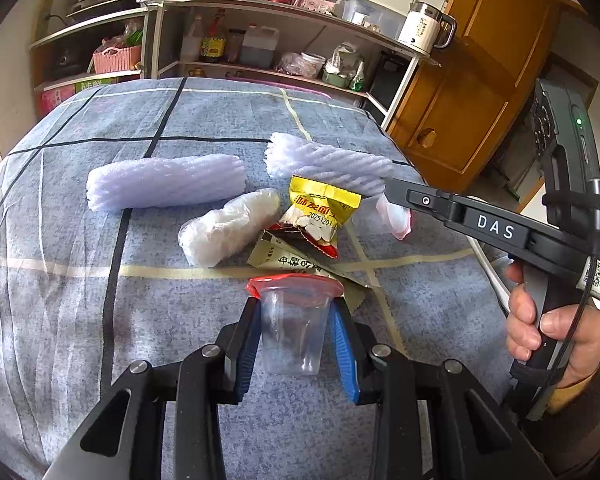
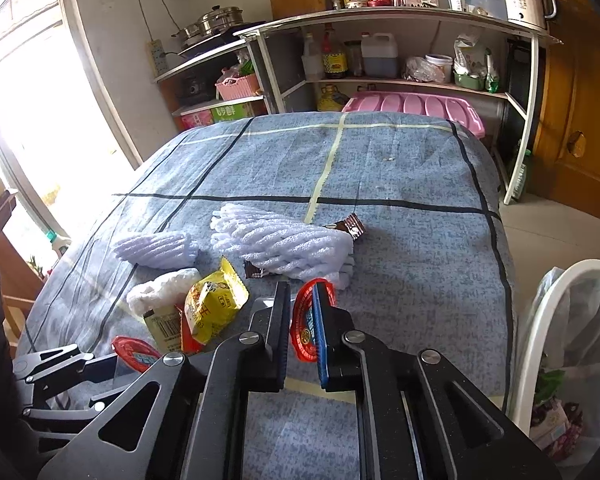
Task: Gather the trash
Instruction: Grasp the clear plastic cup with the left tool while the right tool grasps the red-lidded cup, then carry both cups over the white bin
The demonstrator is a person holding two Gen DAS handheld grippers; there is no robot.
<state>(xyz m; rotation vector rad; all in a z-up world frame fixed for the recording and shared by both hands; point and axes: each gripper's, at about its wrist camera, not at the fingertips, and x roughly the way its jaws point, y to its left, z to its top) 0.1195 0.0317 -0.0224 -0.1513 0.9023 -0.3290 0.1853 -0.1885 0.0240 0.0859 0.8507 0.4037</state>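
My left gripper (image 1: pixel 296 312) is shut on a clear plastic cup with a red rim (image 1: pixel 292 320), held over the blue checked cloth (image 1: pixel 140 320). My right gripper (image 2: pixel 302 308) is shut on another red-rimmed cup (image 2: pixel 306 332), squeezed flat between the fingers; it also shows in the left wrist view (image 1: pixel 396 216). On the cloth lie two white foam nets (image 1: pixel 168 180) (image 1: pixel 328 162), a crumpled clear plastic wrap (image 1: pixel 224 228), a yellow snack wrapper (image 1: pixel 320 216) and a beige sachet (image 1: pixel 292 260). A brown candy wrapper (image 2: pixel 350 226) lies behind the foam net.
A white-rimmed trash bin with a liner bag (image 2: pixel 560 340) stands at the right of the table. Kitchen shelves with bottles (image 2: pixel 380 60), a pink tub (image 2: pixel 416 106) and a wooden door (image 2: pixel 580 100) are behind. The table's right edge drops off near the bin.
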